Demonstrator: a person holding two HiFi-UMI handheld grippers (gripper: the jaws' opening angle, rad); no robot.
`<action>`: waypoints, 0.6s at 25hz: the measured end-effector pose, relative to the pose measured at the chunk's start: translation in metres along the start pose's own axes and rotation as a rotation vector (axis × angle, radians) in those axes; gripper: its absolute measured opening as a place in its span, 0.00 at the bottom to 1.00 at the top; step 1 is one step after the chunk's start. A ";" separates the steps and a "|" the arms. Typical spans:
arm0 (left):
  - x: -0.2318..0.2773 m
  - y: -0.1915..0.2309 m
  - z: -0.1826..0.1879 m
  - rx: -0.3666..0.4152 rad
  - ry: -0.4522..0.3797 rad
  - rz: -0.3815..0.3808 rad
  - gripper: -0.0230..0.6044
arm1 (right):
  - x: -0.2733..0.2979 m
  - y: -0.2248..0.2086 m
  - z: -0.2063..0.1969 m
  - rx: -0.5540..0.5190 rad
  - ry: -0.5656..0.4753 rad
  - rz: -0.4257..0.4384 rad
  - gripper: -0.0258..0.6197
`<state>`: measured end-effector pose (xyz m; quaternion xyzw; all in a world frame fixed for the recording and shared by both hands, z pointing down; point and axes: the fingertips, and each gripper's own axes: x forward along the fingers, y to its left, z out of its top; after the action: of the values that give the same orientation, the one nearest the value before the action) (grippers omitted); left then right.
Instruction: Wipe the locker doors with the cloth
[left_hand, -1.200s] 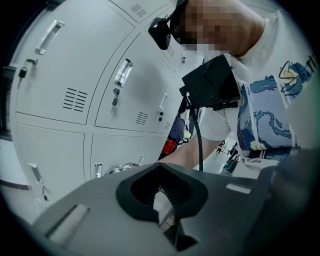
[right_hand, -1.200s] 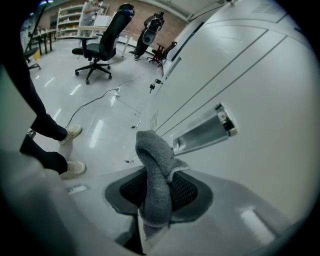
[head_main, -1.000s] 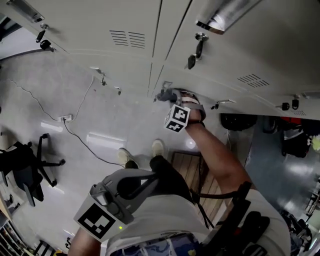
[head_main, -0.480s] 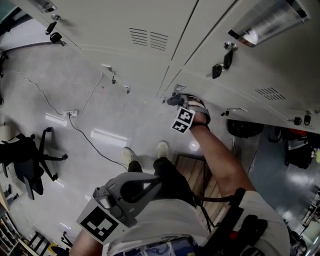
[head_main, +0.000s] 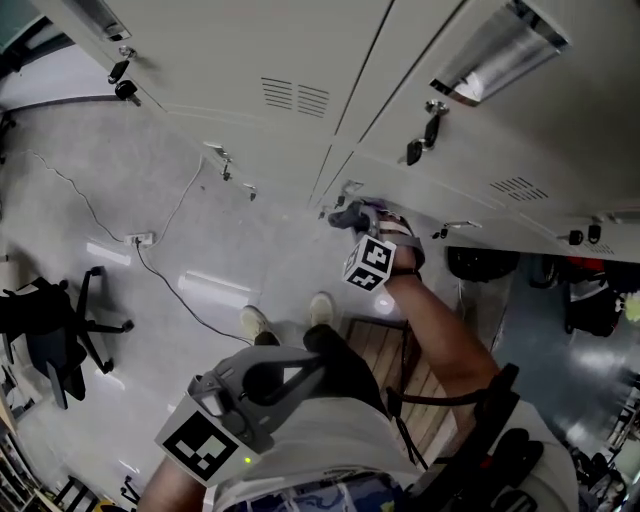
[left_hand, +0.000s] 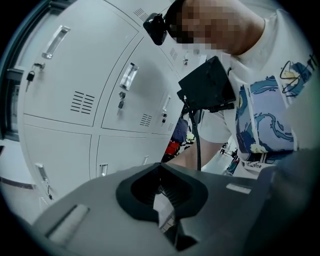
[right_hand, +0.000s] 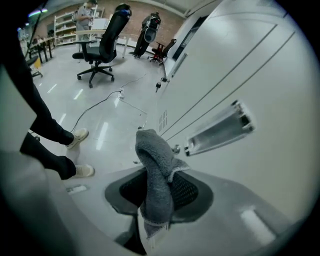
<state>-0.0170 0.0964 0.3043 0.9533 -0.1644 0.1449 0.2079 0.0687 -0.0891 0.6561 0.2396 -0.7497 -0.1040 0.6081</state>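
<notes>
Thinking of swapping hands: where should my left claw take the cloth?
Probably the folded end of the cloth that stands out past the right claw, shut on its lower part. Come from the open floor side, since the locker door lies close on the other. The left claw is shut; open it first.

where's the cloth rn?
The cloth is clamped in the right gripper, mid-frame in the right gripper view. Its free end stands up in front of the locker door, just left of the recessed handle.
</notes>
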 end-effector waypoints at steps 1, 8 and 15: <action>-0.001 -0.002 0.004 0.008 -0.006 -0.007 0.04 | -0.017 -0.006 0.005 0.003 -0.017 -0.014 0.22; -0.003 -0.016 0.025 0.078 -0.031 -0.061 0.04 | -0.138 -0.060 0.038 0.007 -0.117 -0.151 0.22; -0.008 -0.026 0.032 0.106 -0.034 -0.077 0.04 | -0.207 -0.108 0.072 -0.018 -0.175 -0.270 0.22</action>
<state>-0.0078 0.1067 0.2645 0.9709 -0.1232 0.1293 0.1597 0.0546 -0.0914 0.4120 0.3229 -0.7597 -0.2119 0.5231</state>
